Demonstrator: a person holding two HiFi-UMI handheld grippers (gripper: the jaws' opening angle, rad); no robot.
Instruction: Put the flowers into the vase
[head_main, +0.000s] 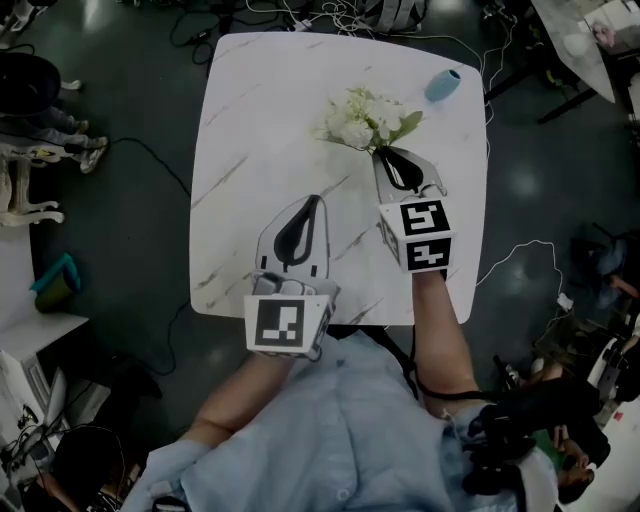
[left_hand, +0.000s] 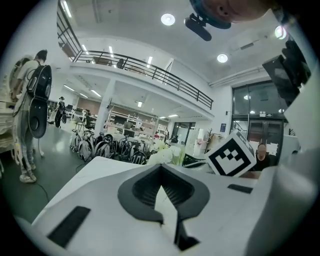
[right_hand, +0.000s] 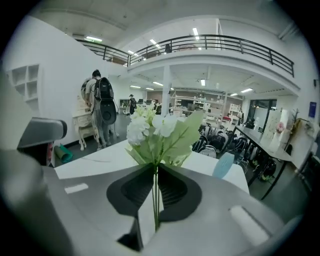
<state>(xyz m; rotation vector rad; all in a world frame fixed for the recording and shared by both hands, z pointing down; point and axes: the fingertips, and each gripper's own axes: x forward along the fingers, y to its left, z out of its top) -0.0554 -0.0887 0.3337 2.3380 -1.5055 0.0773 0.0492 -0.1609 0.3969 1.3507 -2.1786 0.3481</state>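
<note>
Now the white flowers (right_hand: 160, 130) sit just short of the blue vase (head_main: 442, 86). Their thin stems (right_hand: 156, 200) are pinched low between the pads of the right tongs (head_main: 385, 152), so the blooms lead toward the vase, presumably to leave the stem ends free for its mouth. The vase seems to lie on its side on the table (head_main: 260, 150). Farther from the vase, the left tongs (head_main: 315, 200) are pressed together on nothing, likely spare to steady it.
</note>
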